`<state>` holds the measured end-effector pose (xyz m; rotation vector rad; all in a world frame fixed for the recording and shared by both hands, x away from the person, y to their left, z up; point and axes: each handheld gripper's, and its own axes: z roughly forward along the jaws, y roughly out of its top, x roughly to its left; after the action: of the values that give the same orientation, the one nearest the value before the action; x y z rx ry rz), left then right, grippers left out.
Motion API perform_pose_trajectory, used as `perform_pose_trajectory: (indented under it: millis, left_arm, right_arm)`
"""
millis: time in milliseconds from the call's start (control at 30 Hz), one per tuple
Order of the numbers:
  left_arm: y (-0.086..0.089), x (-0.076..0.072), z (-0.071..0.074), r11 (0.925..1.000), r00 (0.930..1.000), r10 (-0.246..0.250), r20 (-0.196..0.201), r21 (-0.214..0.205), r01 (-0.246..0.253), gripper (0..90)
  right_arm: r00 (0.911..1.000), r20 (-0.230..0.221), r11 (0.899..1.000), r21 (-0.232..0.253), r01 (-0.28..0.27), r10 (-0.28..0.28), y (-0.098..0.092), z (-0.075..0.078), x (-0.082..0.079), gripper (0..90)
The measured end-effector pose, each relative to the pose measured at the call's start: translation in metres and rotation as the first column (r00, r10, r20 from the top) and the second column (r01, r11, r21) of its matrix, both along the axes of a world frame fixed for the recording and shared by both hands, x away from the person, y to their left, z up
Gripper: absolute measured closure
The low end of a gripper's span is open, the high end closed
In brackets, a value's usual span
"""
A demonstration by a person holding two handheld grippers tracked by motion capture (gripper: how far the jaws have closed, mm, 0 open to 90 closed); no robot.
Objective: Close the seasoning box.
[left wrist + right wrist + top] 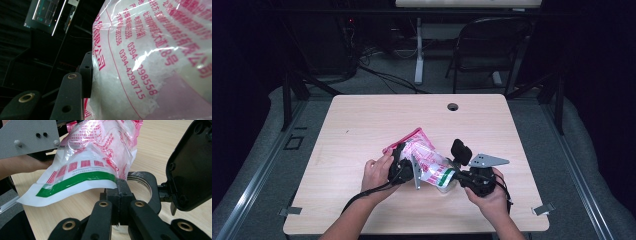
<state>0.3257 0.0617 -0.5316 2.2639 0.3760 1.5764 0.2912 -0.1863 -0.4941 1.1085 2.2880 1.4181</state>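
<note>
Plastic bag (424, 157) of white granules held above table (362, 130), tilted toward jar (140, 185). Left gripper (404, 167) clamped on upper body, right gripper (120, 192) pinched shut on lower corner. Judged: corner to be kept over jar mouth, tilt eased slowly.

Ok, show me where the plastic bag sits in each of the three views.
High view: the plastic bag lies mid-table between both hands.
Left gripper view: the bag fills the right side, pressed against a jaw.
Right gripper view: the bag hangs upper centre, its green-striped edge pinched in the right hand-held gripper.
Shared landmark: the red printing on the bag.
</note>
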Motion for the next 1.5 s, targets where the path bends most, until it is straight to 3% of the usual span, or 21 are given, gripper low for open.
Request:
perform_pose_trajectory:
  millis: [1200, 1500]
  left_arm:
    - [-0.0081, -0.0020, 0.0047, 0.9968, 0.9988, -0.008, 0.049, 0.080, 0.005, 59.4]
    - [-0.0095, -0.0024, 0.0052, 0.9957, 0.9987, -0.014, 0.049, 0.092, 0.010, 59.6]
  right_arm:
    - [0.9998, -0.018, 1.000, -0.009, 0.012, -0.012, -0.0067, -0.0065, 0.0016, 89.8]
    - [0.9998, -0.002, 0.999, -0.028, 0.018, -0.018, -0.0049, -0.0063, 0.0011, 82.1]
